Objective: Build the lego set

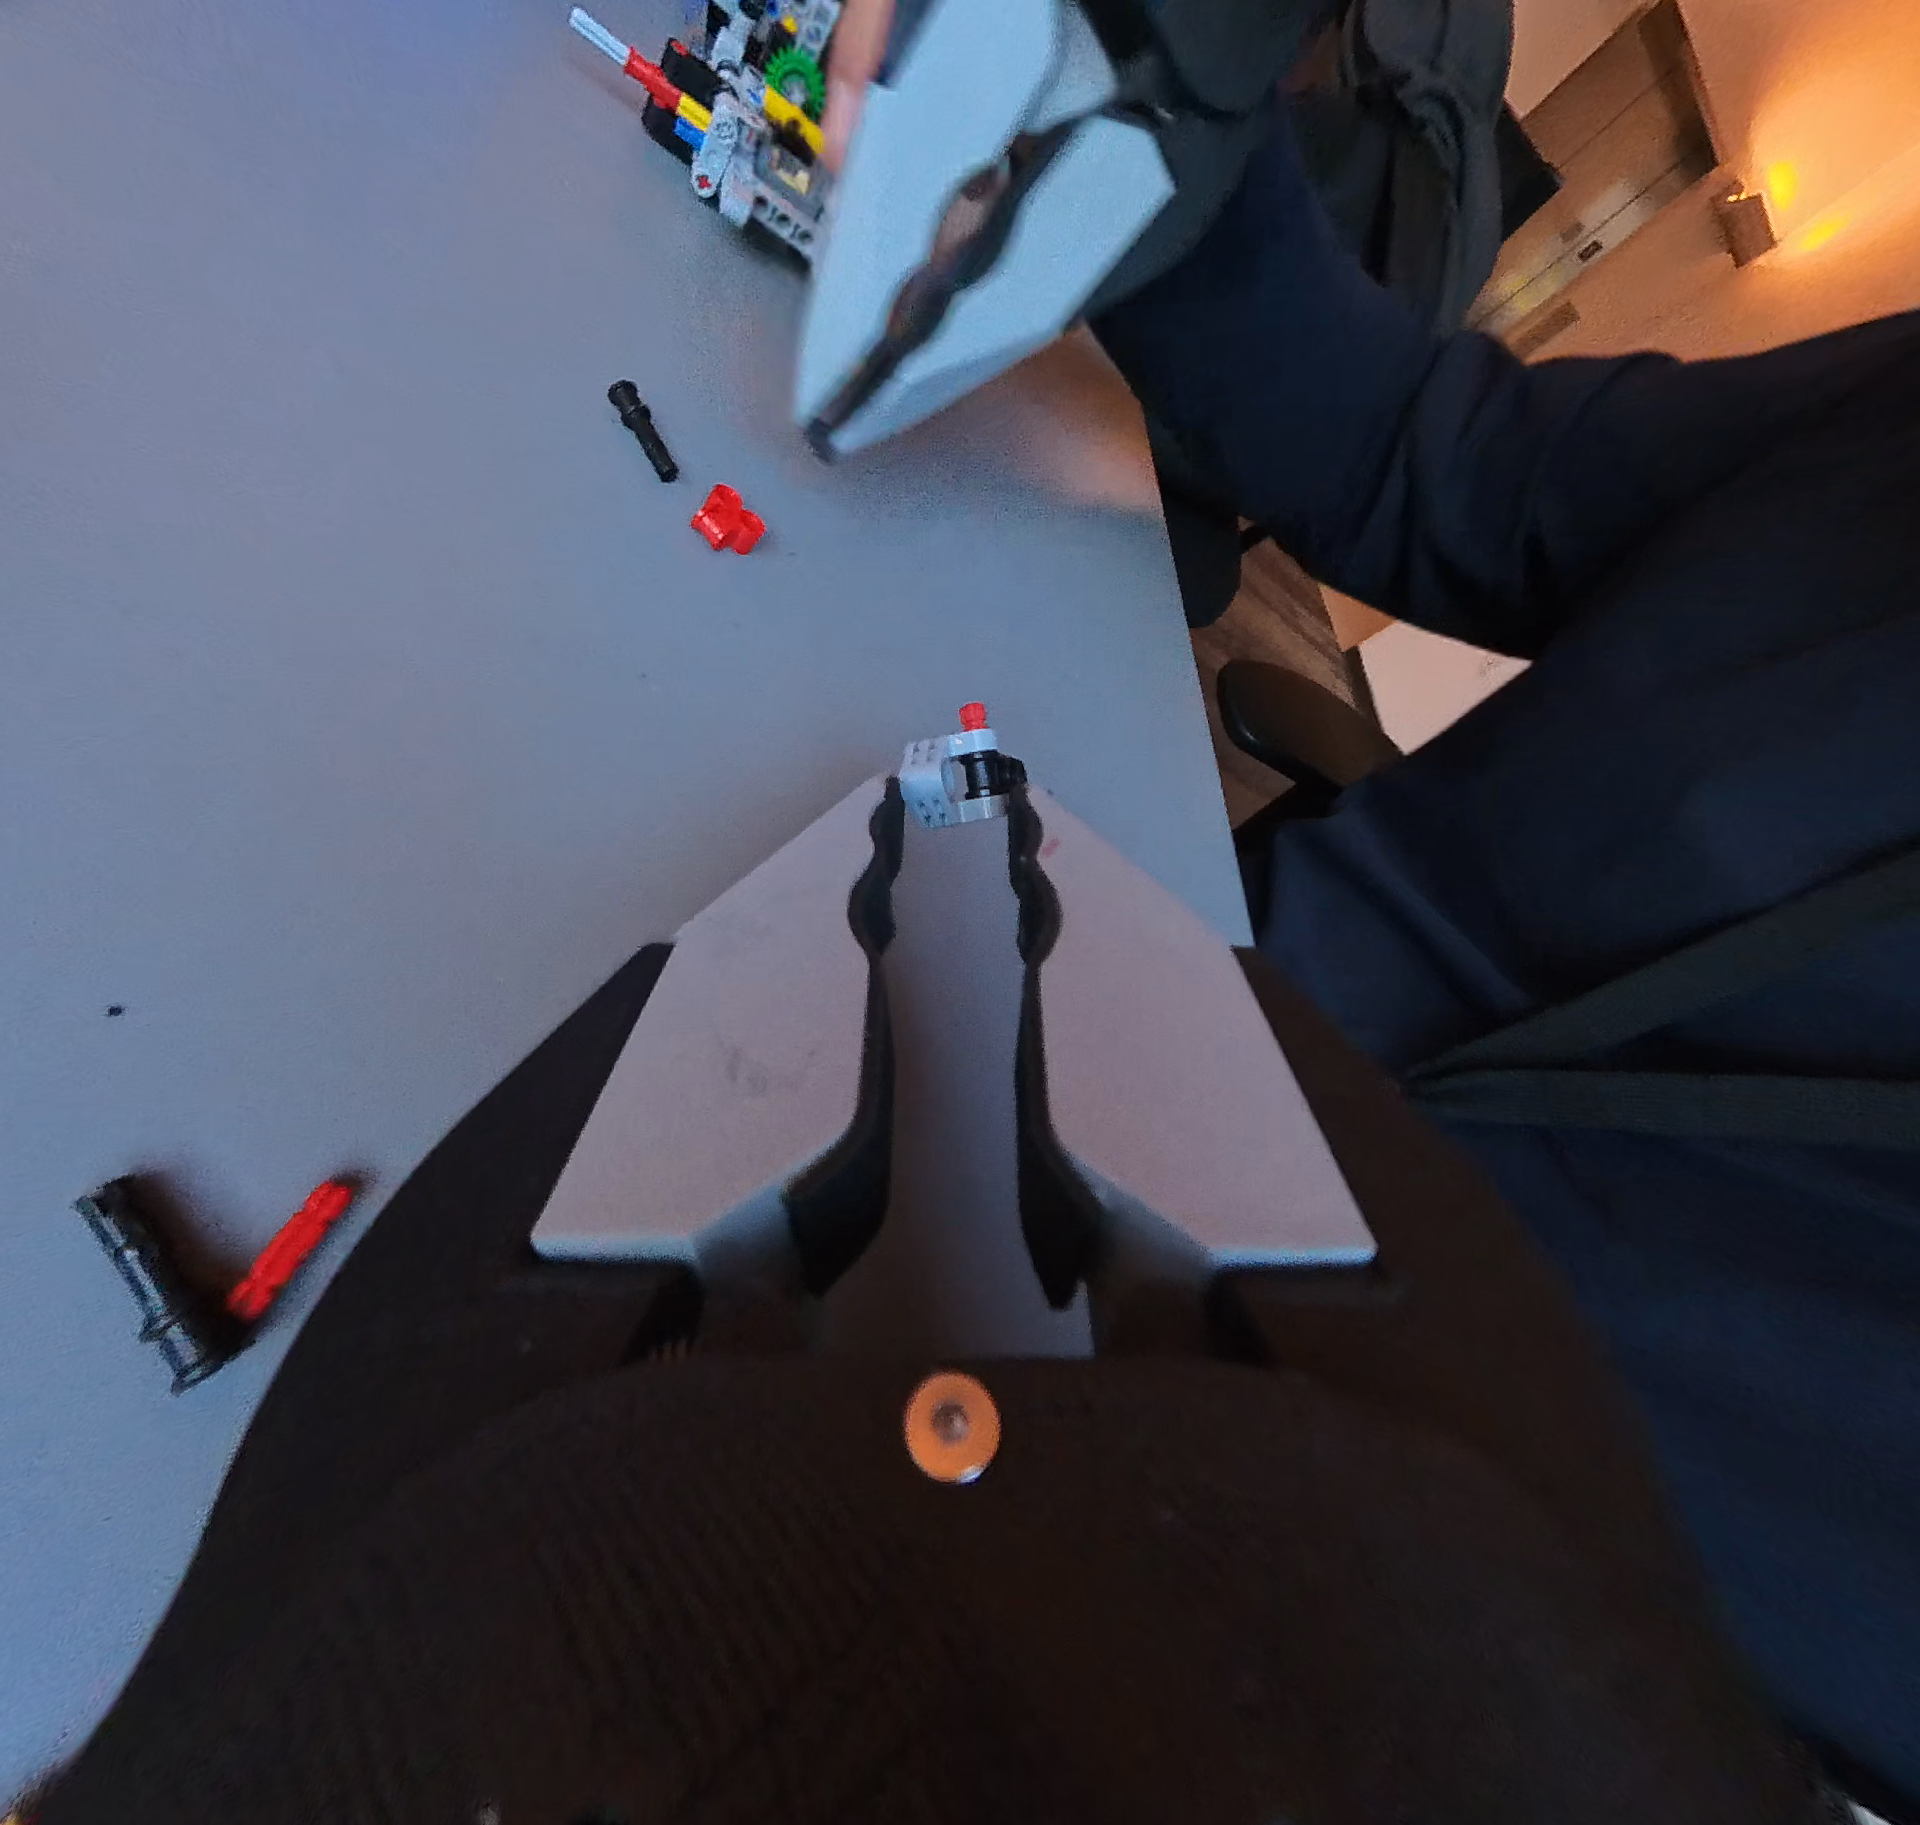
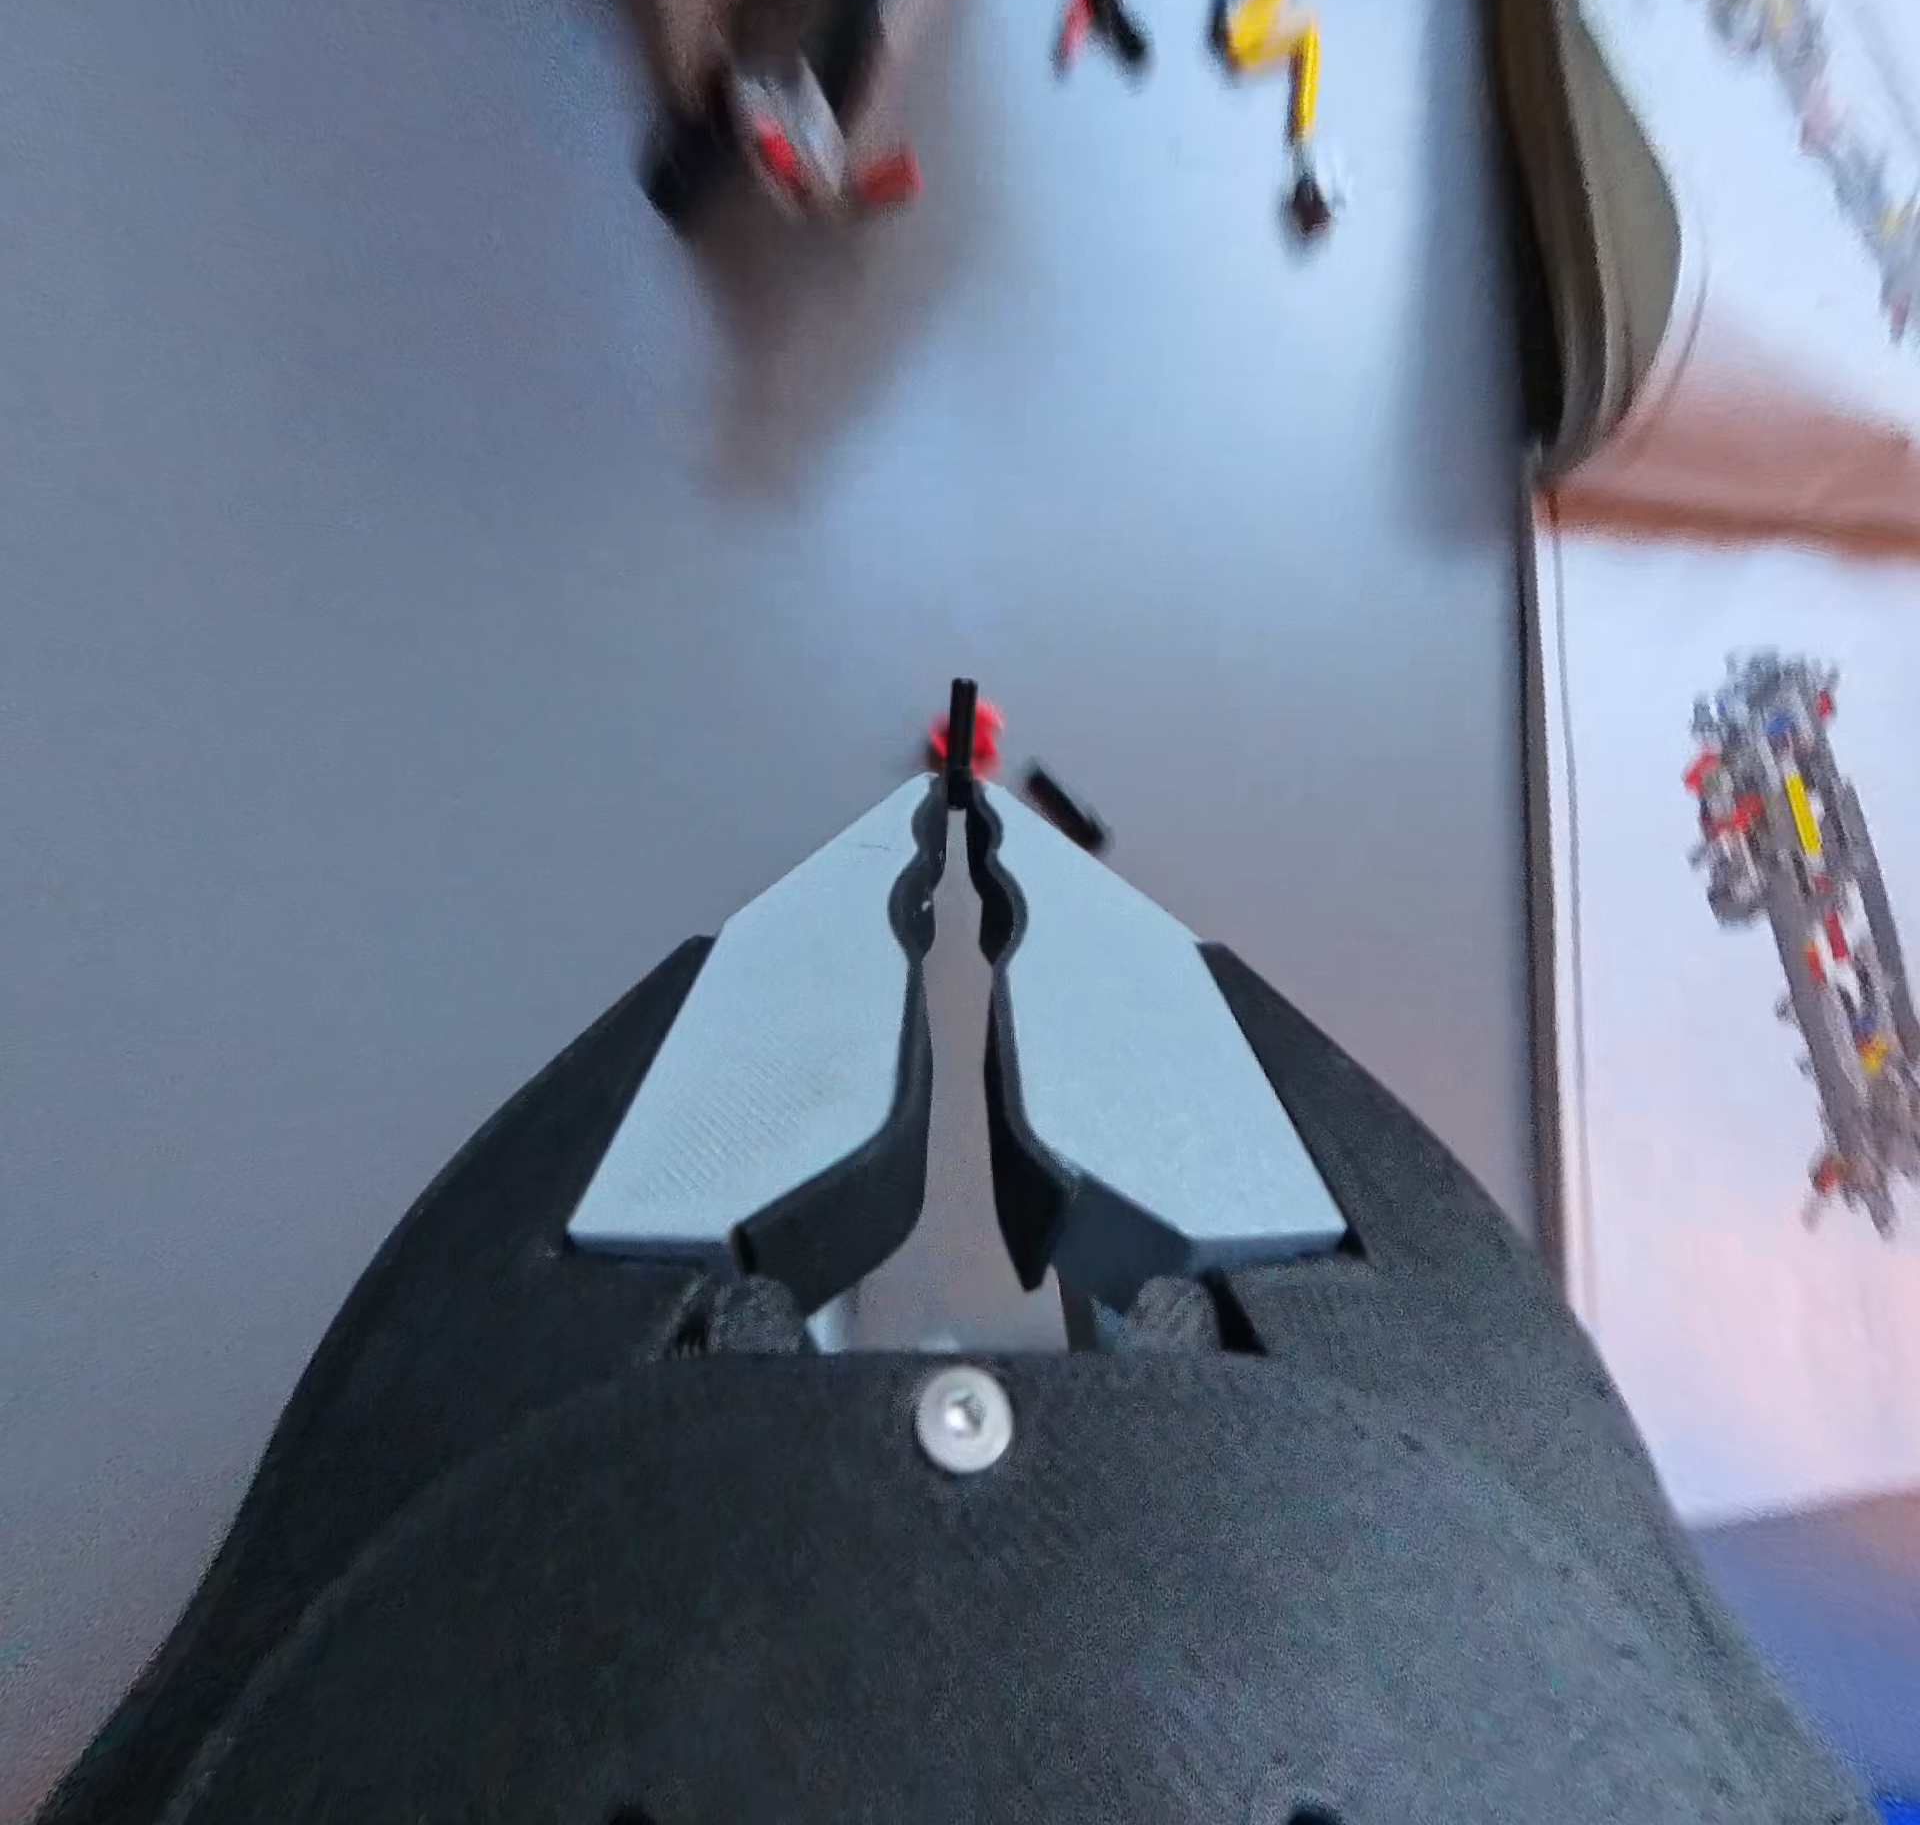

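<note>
Holding a small grey block assembly with a black bush and a red stud on top, the left gripper has its fingers parted about the width of the piece, both tips against its sides, above the near right part of the grey table. The right gripper has its fingers nearly together, pinching a thin black pin that sticks out past the tips. On the table beyond it lie a red connector and a black peg. Judging from this, a good mating needs the pin kept straight along the fingers, the block held still, and a gentle push in line with the hole, since the slim pin could twist in so light a pinch.
</note>
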A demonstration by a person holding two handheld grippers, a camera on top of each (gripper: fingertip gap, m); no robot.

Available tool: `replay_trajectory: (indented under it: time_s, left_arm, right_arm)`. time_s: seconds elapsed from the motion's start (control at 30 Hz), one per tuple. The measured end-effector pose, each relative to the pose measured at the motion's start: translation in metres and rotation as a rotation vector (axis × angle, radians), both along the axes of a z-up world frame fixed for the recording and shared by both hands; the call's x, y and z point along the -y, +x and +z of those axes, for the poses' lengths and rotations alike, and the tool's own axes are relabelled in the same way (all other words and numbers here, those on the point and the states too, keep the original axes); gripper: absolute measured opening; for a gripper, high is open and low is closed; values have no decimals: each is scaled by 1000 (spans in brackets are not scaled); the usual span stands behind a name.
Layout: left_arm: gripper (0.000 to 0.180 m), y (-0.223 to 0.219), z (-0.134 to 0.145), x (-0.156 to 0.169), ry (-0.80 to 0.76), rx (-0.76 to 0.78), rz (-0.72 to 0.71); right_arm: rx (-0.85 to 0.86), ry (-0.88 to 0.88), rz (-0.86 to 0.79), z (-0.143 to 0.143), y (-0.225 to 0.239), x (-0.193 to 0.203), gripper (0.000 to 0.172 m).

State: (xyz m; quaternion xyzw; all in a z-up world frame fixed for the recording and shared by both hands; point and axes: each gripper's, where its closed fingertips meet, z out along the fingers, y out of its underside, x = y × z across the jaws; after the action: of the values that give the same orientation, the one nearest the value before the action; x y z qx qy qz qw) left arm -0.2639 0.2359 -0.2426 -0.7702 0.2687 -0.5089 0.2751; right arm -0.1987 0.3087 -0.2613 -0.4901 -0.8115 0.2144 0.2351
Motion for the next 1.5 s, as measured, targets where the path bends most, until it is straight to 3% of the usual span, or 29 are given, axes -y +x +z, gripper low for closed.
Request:
replay_trajectory:
  time_s: [0.13, 0.3, 0.57, 0.63, 0.73, 0.87, 0.97, 1.1, 1.2, 1.37, 1.5]
  left_arm:
    - [18, 2, -4, 11, -13, -24, -56]
    - [18, 4, -24, 31, -192, -83, -170]
    - [19, 18, -31, 36, -396, -181, -312]
    - [22, 16, -31, 33, -358, -238, -295]
    - [47, 9, -22, 22, -216, -321, -203]
    - [57, 1, -14, 25, -39, -476, -121]
    - [60, 11, -22, 33, 62, -587, -135]
    - [54, 10, -39, 25, 253, -774, -197]
    - [47, 10, -43, 23, 389, -832, -293]
    - [51, 12, -45, 28, 390, -819, -383]
    - [34, 15, -45, 24, 414, -792, -404]
  right_arm:
    - [-119, -87, 28, 3, -25, 42, 0]
    - [-48, -323, 67, -9, -30, 76, 0]
    - [0, -326, 90, -23, -22, 90, 0]
    - [-3, -317, 85, -23, -19, 90, 0]
    - [-15, -317, 61, -22, -18, 85, 0]
    - [-23, -342, 42, -22, -19, 85, 0]
    - [-24, -334, 42, -23, -20, 86, 0]
    - [-13, -349, 24, -23, -20, 87, 1]
    - [-3, -379, 6, -23, -21, 87, 1]
    - [9, -398, 7, -23, -20, 88, 1]
    - [8, -387, 6, -23, -20, 88, 1]
